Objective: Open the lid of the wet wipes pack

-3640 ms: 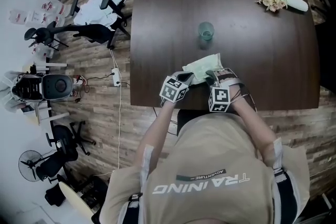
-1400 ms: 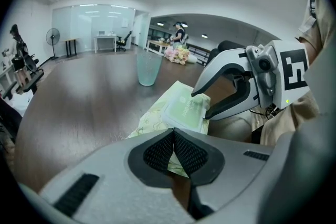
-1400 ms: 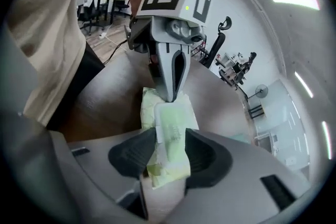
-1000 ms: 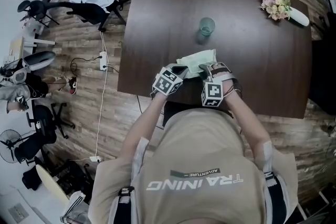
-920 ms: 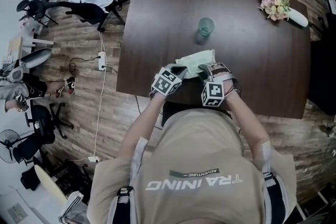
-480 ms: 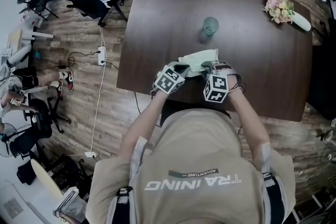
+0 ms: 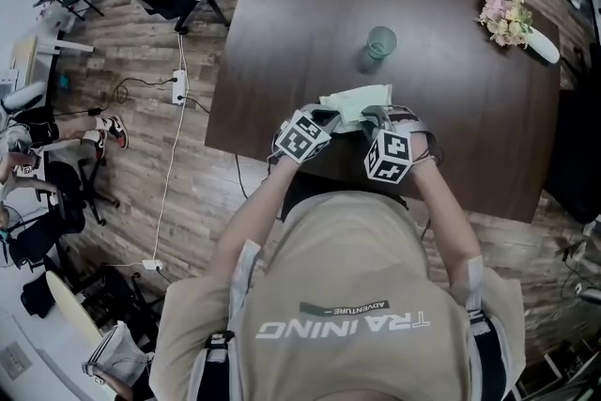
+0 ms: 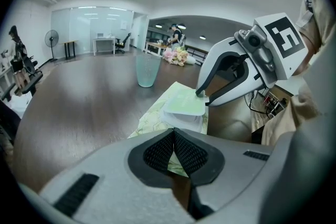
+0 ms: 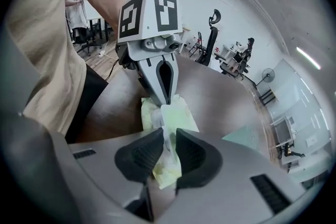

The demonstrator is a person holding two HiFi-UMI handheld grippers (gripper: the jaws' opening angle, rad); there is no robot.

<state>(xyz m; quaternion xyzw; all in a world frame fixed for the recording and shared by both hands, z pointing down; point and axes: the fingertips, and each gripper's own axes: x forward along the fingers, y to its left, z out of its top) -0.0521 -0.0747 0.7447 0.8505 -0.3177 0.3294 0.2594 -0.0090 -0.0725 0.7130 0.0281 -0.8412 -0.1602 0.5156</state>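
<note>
Wet wipes pack [image 7: 355, 103], a pale green soft-plastic pouch with a leafy print, lies flat by the near edge of the dark brown wooden table [image 7: 310, 5], straight in front of me. The clear greenish drinking glass [image 7: 381, 40] stands well apart on its far side. I have the left gripper [image 8: 174, 135] on the pack's left end, its jaws drawn together on the wrapper's edge. I judge it is there as an anchor, so the light pouch does not ride up when the top is pulled. The right gripper [image 9: 168, 135] comes in from the right and points steeply down at the pale green, rounded plastic lid [image 8: 184, 104] on top of the pack. Its jaws have just been closing and now stand narrow, with the lid's whitish free edge between the pads, which look to press on it from both sides. In the left gripper view the lid seems to sit a little proud of its white rim, though I cannot tell how far. As I judge it, the next move is a gentle swing of that edge up about its hinge. The thin lip could slip out if the pinch is shallow.
</note>
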